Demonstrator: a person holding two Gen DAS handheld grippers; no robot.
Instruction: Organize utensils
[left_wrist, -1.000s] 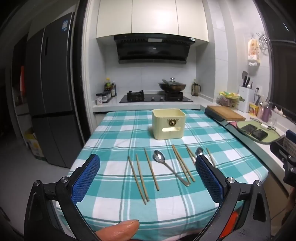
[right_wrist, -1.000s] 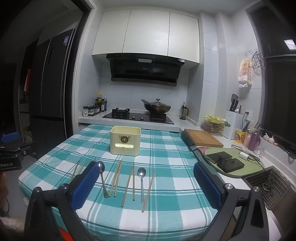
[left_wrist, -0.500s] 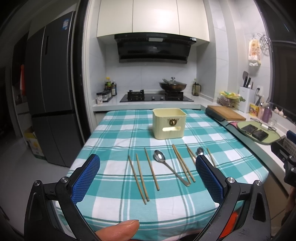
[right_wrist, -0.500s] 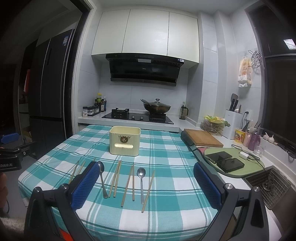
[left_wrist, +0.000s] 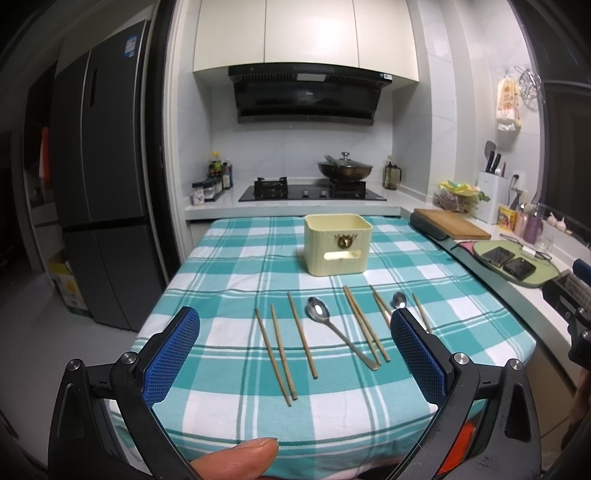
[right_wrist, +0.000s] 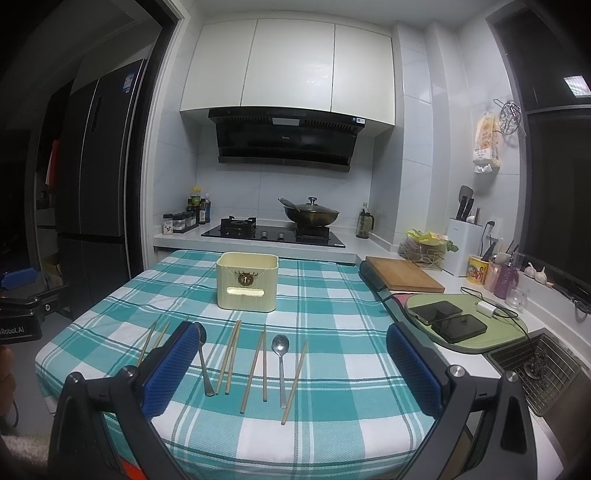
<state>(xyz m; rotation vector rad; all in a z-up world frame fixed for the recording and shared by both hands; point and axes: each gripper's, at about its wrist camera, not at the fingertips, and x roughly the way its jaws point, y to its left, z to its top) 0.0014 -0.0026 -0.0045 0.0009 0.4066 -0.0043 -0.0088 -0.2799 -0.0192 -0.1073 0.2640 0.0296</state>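
Note:
Several wooden chopsticks (left_wrist: 301, 334) and two metal spoons (left_wrist: 318, 312) lie in a row on the teal checked tablecloth (left_wrist: 236, 266). A cream utensil holder (left_wrist: 337, 244) stands behind them, empty as far as I see. My left gripper (left_wrist: 295, 354) is open and empty, held above the table's near edge. In the right wrist view the same chopsticks (right_wrist: 255, 363), a spoon (right_wrist: 280, 347) and the holder (right_wrist: 246, 280) show. My right gripper (right_wrist: 291, 369) is open and empty, short of the row.
A counter runs along the right with a wooden cutting board (right_wrist: 404, 278), a green mat holding two phones (right_wrist: 448, 319) and a sink (right_wrist: 535, 365). A stove with a wok (left_wrist: 345, 170) is behind the table. A dark fridge (left_wrist: 99, 206) stands at left.
Both grippers have drifted very slightly; the view barely shifts. Nothing on the table has moved.

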